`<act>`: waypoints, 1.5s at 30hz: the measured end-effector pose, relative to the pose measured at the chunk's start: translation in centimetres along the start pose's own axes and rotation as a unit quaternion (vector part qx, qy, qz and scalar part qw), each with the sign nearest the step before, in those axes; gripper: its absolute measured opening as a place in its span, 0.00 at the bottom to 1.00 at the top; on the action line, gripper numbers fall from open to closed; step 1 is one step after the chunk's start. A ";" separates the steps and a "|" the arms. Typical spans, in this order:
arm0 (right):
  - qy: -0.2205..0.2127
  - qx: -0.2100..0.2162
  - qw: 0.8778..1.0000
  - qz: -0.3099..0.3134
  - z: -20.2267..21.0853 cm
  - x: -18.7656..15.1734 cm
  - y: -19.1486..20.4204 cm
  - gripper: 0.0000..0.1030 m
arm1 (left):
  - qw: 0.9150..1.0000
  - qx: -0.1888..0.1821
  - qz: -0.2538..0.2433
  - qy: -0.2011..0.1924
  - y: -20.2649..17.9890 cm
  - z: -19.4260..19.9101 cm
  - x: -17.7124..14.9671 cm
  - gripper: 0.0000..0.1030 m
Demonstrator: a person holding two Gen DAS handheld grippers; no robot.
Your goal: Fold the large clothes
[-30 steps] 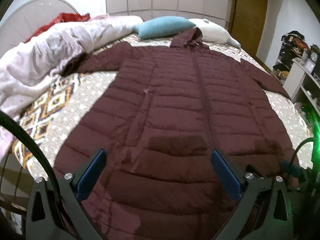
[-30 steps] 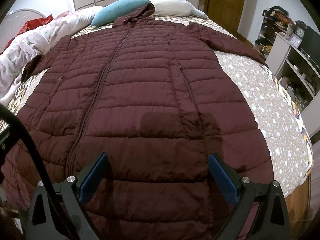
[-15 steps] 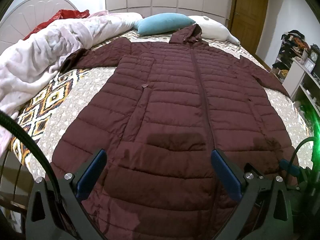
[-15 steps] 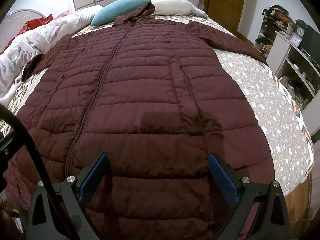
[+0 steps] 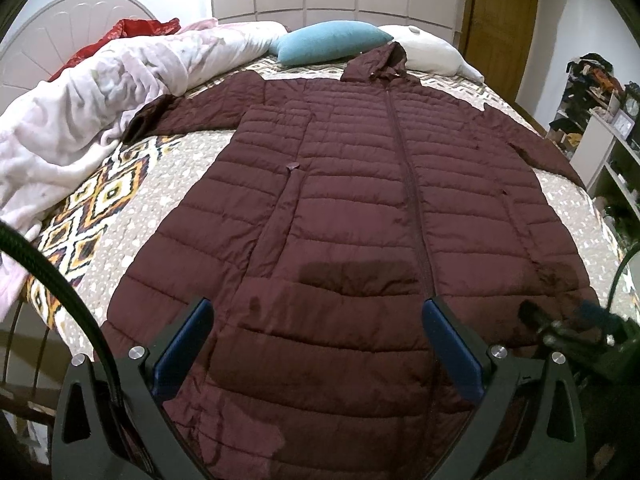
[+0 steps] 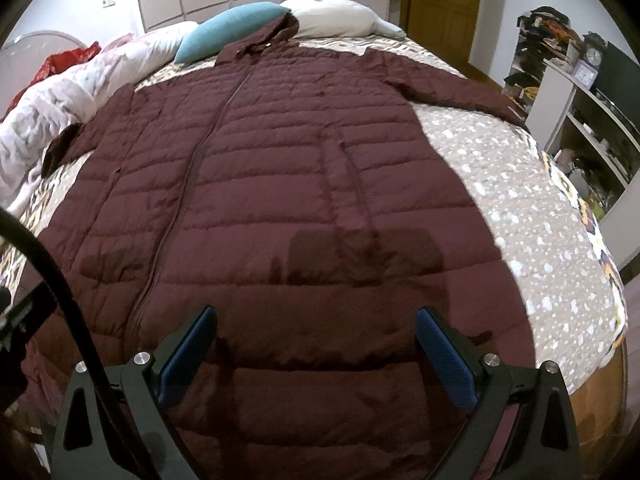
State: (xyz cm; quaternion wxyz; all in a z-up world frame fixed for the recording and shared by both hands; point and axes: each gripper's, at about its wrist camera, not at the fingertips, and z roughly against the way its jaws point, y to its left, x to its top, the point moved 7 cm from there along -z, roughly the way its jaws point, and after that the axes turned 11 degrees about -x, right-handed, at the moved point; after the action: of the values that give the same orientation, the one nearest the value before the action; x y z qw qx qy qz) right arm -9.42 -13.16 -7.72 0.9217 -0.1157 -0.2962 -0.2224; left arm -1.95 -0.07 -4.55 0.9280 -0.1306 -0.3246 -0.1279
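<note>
On the bed [image 5: 132, 216], spread flat and face up, lies the long maroon puffer coat [image 5: 360, 208], its shell slightly glossy and quilted in horizontal padded bands. We see a zipper [image 5: 412, 200] running straight down the middle from the hood [image 5: 380, 60], which rests against a teal pillow [image 5: 332, 42] and a white one [image 5: 432, 54]. Both sleeves reach outward: one sleeve [image 5: 192, 114] ends at the heap of crumpled pale pink bedding [image 5: 100, 96], the other sleeve [image 6: 448, 84] slants toward the bed's far side edge. The bedspread beneath is brownish with white flecks and a diamond-patterned border in orange and black.

Our left gripper [image 5: 318, 344] hangs above the hem area with its blue-padded fingers [image 5: 182, 344] spread wide, holding nothing. Our right gripper [image 6: 316, 350] hovers likewise over the lower coat [image 6: 300, 184], fingers [image 6: 446, 360] parted and empty; the rectangular shadows of both fall on the fabric just ahead.

Bare bedspread shows on either side of the coat's body, more of it on the side toward the shelves [image 6: 580, 92]. The hem seems to drape over the near bed edge, though the bottom of each view is too dark and crowded by the tools for us to be sure. A wooden door [image 5: 500, 20] stands behind the pillows.
</note>
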 end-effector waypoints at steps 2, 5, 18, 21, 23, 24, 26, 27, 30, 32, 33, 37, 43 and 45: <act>-0.003 -0.002 1.000 -0.007 0.0 0.6 -0.8 0.98 | 1.000 0.001 0.000 0.003 0.0 0.0 0.0 1.00; -0.011 -0.003 1.000 -0.018 0.0 1.5 -2.2 0.98 | 1.000 0.005 -0.002 0.003 0.0 0.0 0.1 1.00; -0.022 0.028 0.992 -0.120 0.5 11.0 -15.1 0.97 | 0.999 0.025 -0.012 -0.032 0.5 2.0 4.9 1.00; -0.020 0.067 0.979 -0.193 -0.8 14.5 -20.2 0.96 | 0.999 0.027 -0.003 -0.031 1.1 2.0 5.1 1.00; -0.018 0.094 0.967 -0.237 -2.5 16.0 -22.8 0.94 | 0.999 0.029 0.001 -0.023 1.3 1.5 4.9 1.00; -0.012 0.114 0.959 -0.261 -3.8 16.7 -24.1 0.91 | 0.999 0.029 0.004 -0.020 1.4 1.2 4.9 1.00; 0.012 0.170 0.933 -0.317 -7.1 17.7 -26.1 0.84 | 0.999 0.029 0.007 -0.015 1.5 0.8 5.0 1.00; 0.022 0.190 0.920 -0.342 -8.5 18.0 -26.9 0.81 | 0.999 0.029 0.009 -0.014 1.6 0.6 5.0 1.00; 0.040 0.228 0.879 -0.417 -13.1 18.5 -29.6 0.77 | 0.999 0.029 0.012 -0.012 1.7 0.1 5.1 1.00; 0.038 0.231 0.865 -0.444 -15.6 19.2 -31.1 0.77 | 1.000 0.027 0.014 -0.007 1.7 -0.5 5.1 1.00; 0.035 0.229 0.860 -0.454 -16.4 19.4 -31.6 0.77 | 1.000 0.027 0.015 -0.003 1.8 -0.9 5.1 1.00; 0.026 0.243 0.835 -0.492 -20.6 21.7 -33.0 0.76 | 0.999 0.035 0.010 0.013 1.9 -2.6 5.4 1.00; 0.035 0.206 0.851 -0.481 -25.2 25.1 -33.4 0.67 | 0.998 0.061 0.012 0.033 2.7 -4.8 5.7 1.00; 0.037 0.191 0.849 -0.490 -26.8 25.6 -34.3 0.64 | 0.997 0.068 0.014 0.036 3.0 -5.2 5.7 1.00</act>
State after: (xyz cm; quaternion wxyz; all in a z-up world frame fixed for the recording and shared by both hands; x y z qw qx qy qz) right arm 5.99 -61.08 -11.03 0.7069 0.2315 -0.3169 -0.5885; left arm 6.28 0.22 -5.34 0.9476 -0.0667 -0.2969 -0.0970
